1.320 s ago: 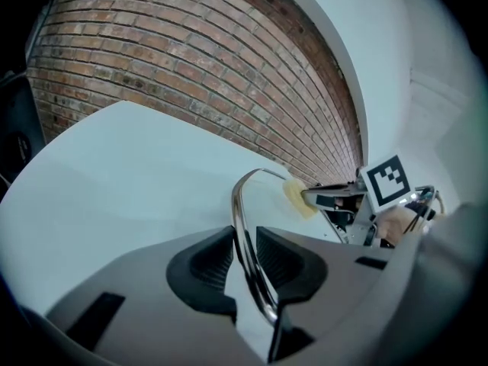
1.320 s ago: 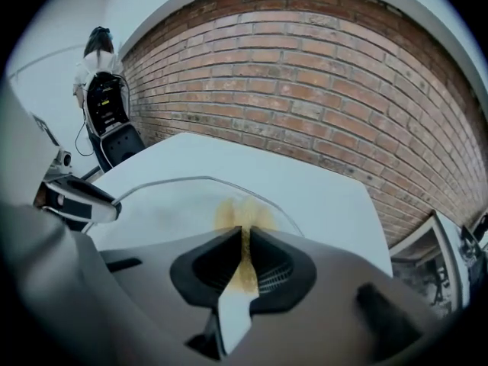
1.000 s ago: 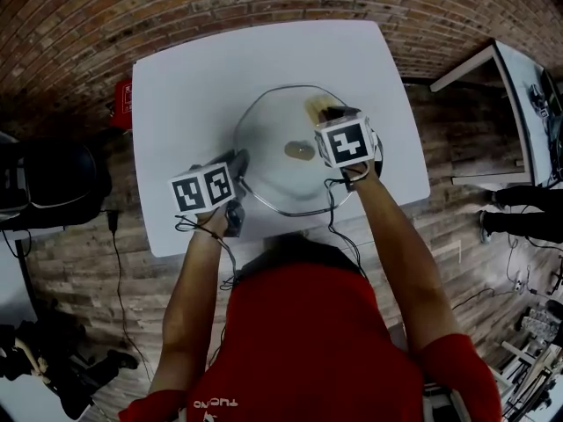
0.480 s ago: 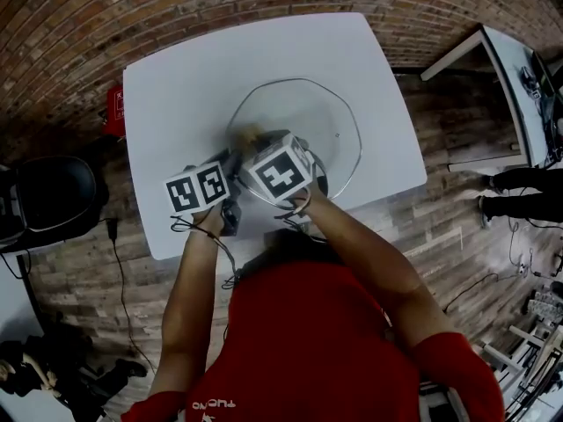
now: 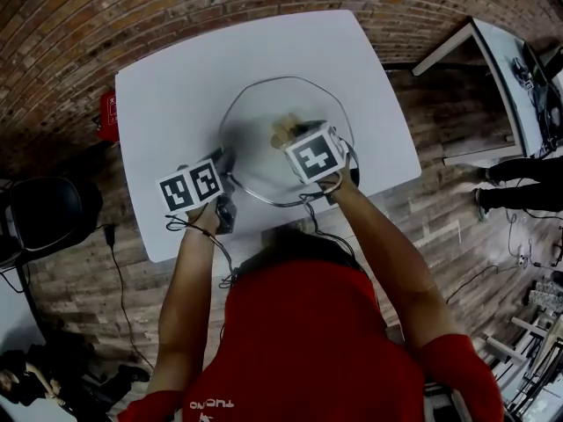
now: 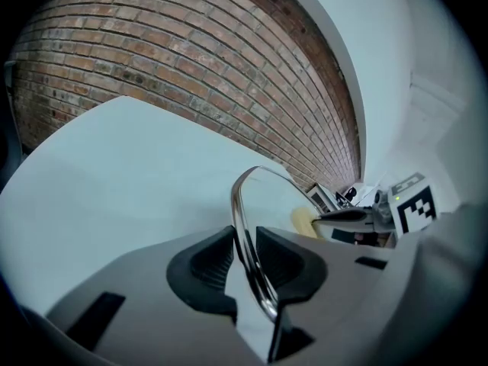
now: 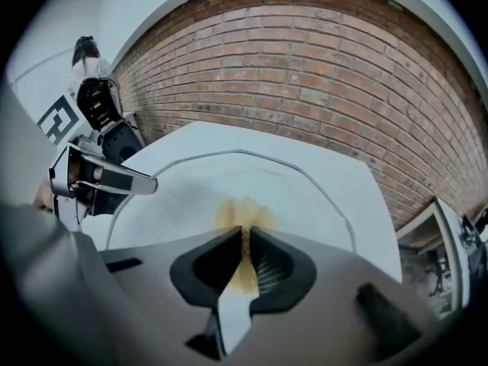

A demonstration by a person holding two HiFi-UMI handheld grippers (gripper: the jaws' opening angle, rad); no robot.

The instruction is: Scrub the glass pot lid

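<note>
A round glass pot lid (image 5: 257, 152) with a metal rim lies on the white table (image 5: 167, 86). My left gripper (image 5: 227, 162) is shut on the lid's near-left rim; in the left gripper view the rim (image 6: 242, 204) runs between the two black pads (image 6: 210, 261). My right gripper (image 5: 296, 137) is shut on a yellow sponge (image 5: 284, 129), which it presses onto the middle of the glass. In the right gripper view the sponge (image 7: 242, 213) sticks out between the jaws onto the lid (image 7: 305, 193), and the left gripper (image 7: 95, 178) shows at the left.
A red object (image 5: 107, 115) sits by the table's left edge. A black chair (image 5: 44, 222) stands at the lower left. Another white table (image 5: 506, 55) and a person's legs (image 5: 519, 183) are at the right. Cables (image 5: 207, 236) hang from both grippers near the table's front edge.
The right gripper swept the sponge from the lid's far right across to its left side, then back to the middle. The left gripper kept its hold on the rim.
</note>
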